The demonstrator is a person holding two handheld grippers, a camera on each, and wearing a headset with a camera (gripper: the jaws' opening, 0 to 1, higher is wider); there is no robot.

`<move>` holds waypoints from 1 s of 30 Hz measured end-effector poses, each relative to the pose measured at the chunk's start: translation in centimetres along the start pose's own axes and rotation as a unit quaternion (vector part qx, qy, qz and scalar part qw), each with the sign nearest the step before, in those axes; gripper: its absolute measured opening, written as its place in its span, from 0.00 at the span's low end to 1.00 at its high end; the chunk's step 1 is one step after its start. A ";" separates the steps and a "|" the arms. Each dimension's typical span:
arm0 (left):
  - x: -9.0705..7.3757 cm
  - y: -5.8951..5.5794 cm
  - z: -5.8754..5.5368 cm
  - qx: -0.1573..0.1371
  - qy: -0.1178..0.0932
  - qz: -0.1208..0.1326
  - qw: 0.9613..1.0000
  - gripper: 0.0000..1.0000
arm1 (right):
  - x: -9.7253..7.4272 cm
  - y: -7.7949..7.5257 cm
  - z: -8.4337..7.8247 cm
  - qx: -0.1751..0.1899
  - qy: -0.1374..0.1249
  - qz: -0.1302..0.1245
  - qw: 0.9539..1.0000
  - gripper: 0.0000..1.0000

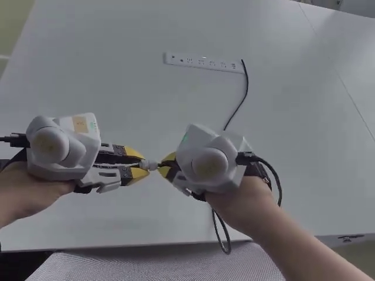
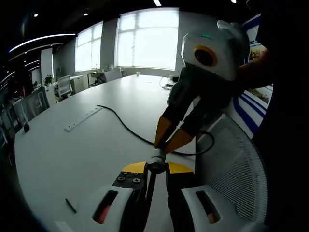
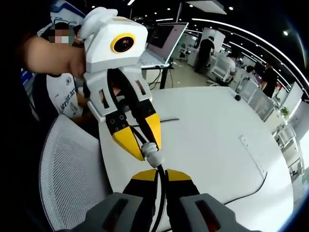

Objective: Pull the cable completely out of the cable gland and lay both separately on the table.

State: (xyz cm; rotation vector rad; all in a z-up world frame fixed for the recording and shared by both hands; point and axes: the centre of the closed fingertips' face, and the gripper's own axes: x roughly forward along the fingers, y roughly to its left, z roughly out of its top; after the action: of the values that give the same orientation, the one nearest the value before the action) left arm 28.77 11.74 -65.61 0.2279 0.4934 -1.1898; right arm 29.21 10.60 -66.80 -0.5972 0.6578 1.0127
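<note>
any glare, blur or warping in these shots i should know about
Head view: soft even light, sharp, no glare on the table. Left gripper view: windows blow out white, and the fisheye bends the table edge. Right gripper view: the fisheye bows the mesh chair; the cable gland is sharp.

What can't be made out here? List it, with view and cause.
- Head view: cable gland too small between the tongs' tips; whether freed, unclear.
- Right gripper view: cable cut off by bottom edge, far end unseen.
- Left gripper view: dark speck on the table, too small to identify.
</note>
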 end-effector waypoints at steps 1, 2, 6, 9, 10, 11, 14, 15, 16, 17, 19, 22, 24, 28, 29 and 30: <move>0.0 0.1 0.1 0.004 0.000 0.003 1.000 0.15 | -0.1 -0.2 -0.2 0.006 0.000 -0.004 1.000 0.00; 0.0 0.1 0.1 0.004 0.000 0.003 1.000 0.15 | -0.1 -0.3 -0.3 0.009 0.000 -0.006 1.000 0.00; 0.1 0.2 0.3 0.007 0.002 0.002 1.000 0.15 | 0.0 -0.7 -1.1 0.017 0.004 -0.011 1.000 0.00; 0.1 0.1 0.3 0.010 0.004 0.001 1.000 0.15 | -0.2 -0.9 -1.5 0.041 0.001 -0.011 0.999 0.00; 0.1 0.1 0.3 0.010 0.005 0.001 1.000 0.15 | -0.2 -1.0 -1.7 0.044 0.002 -0.011 0.999 0.00; 0.1 0.1 0.3 0.011 0.005 0.002 1.000 0.15 | -0.2 -1.1 -1.9 0.048 0.002 -0.011 0.999 0.00; 0.1 0.1 0.3 0.011 0.007 0.003 1.000 0.15 | -0.1 -1.3 -2.4 0.066 0.005 -0.011 0.998 0.00; 0.1 0.1 0.3 0.010 0.007 0.003 1.000 0.15 | -0.1 -1.4 -2.6 0.070 0.007 -0.011 0.997 0.00; 0.1 0.1 0.3 0.010 0.007 0.004 1.000 0.15 | -0.2 -1.5 -2.7 0.075 0.007 -0.011 0.997 0.00; 0.1 0.1 0.3 0.009 0.007 0.004 1.000 0.15 | -0.2 -1.7 -2.8 0.081 0.008 -0.013 0.997 0.00; 0.0 0.1 0.3 0.009 0.007 0.004 1.000 0.15 | -0.2 -1.9 -3.2 0.087 0.010 -0.015 0.996 0.00; 0.0 0.2 0.3 0.007 0.006 0.005 1.000 0.15 | -0.4 -2.2 -3.8 0.101 0.012 -0.019 0.995 0.00; 0.0 0.2 0.4 0.008 0.006 0.005 1.000 0.15 | -0.5 -2.4 -4.2 0.107 0.014 -0.022 0.994 0.00; 0.1 0.0 0.5 0.008 0.005 0.005 1.000 0.15 | -0.6 -3.0 -5.2 0.137 0.017 -0.030 0.990 0.00; 0.1 0.0 0.5 0.007 0.004 0.006 1.000 0.15 | -0.6 -3.1 -5.4 0.142 0.017 -0.031 0.989 0.00; 0.1 0.1 0.5 0.006 0.004 0.007 1.000 0.15 | -0.6 -3.1 -5.5 0.144 0.019 -0.031 0.989 0.00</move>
State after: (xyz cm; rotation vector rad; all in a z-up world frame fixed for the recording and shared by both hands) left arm 28.98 11.46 -65.20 0.2456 0.4908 -1.1794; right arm 30.61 5.00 -69.52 -0.3816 0.7969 0.8308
